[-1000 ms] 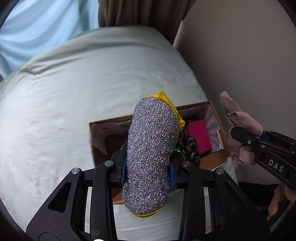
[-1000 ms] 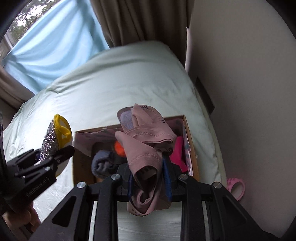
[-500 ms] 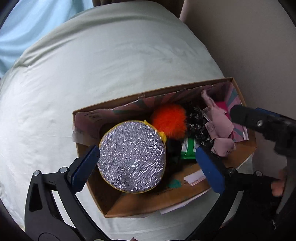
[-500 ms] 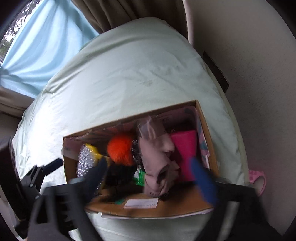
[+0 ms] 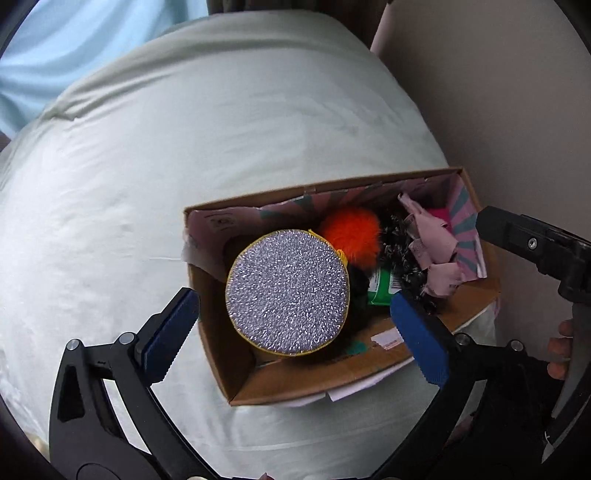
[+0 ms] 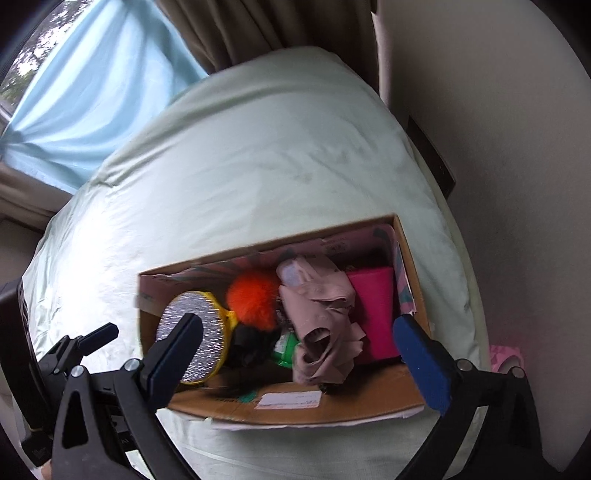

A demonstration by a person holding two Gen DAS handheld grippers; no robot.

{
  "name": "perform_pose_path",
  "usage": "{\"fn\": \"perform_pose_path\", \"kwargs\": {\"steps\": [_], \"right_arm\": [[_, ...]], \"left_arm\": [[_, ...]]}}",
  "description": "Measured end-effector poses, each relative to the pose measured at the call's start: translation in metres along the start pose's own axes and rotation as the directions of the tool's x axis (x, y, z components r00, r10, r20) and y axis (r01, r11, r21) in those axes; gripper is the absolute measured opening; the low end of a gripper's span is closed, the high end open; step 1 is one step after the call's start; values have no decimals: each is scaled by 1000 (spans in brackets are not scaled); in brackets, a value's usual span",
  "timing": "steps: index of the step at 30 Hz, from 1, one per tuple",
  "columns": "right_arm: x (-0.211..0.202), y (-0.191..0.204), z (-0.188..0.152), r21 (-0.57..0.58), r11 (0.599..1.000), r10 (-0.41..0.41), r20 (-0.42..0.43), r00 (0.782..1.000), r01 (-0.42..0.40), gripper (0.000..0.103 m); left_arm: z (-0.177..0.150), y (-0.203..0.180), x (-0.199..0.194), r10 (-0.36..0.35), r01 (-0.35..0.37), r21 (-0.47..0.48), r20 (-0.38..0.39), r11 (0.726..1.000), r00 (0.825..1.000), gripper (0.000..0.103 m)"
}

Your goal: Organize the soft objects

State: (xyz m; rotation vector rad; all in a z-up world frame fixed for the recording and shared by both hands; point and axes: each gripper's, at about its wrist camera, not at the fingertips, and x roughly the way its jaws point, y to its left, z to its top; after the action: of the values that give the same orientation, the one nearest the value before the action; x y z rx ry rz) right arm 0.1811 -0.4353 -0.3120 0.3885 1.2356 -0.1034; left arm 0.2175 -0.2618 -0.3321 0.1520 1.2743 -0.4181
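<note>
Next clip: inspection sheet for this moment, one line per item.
Surface: pale green bedsheet, wrinkled.
Job's things: open cardboard box holds round silver glitter pad with yellow rim, orange fluffy pompom, crumpled dusty-pink fabric, magenta cloth.
Clutter: green packet in box; pink item on floor.
Left tool: open, empty.
Right tool: open, empty.
Cables: nothing seen.
Surroundings: beige wall, brown curtain, blue curtain.

Pale bedsheet (image 5: 221, 155), blue curtain (image 6: 92, 96), beige wall (image 6: 498, 110).
</note>
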Motion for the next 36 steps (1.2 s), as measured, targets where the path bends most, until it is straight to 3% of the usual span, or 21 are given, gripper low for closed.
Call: {"fn": "perform_pose_path", "kwargs": {"steps": [8,12,21,25,32,36], "right_arm": [[-87,58,-10,-154,988,8,131,991,12,103],[-141,95,-24,-219,976,33,212,977,14,103],[-230,172,-69,-279,960,108,378,919,2,103],[-251,197,-91,-308,950,100,440,892,46,103],[-274,218,-124,-314,945,89,507,857,88,103],[-281,227,-138,-319,942,87,536,839,106,103]], "left_arm": [[-15,24,-104,6,2,-53,149,999,989,103],[-29,46,-172,43,-25,-77,243,997,969,103],[-84,104,-298,165,-92,-182,448,979,878,103],[-109,120,-339,187,-91,-206,511,974,839,103],[-142,130,-385,221,-110,-218,591,970,776,103],[-151,130,-393,230,-117,-220,610,968,758,103]]}}
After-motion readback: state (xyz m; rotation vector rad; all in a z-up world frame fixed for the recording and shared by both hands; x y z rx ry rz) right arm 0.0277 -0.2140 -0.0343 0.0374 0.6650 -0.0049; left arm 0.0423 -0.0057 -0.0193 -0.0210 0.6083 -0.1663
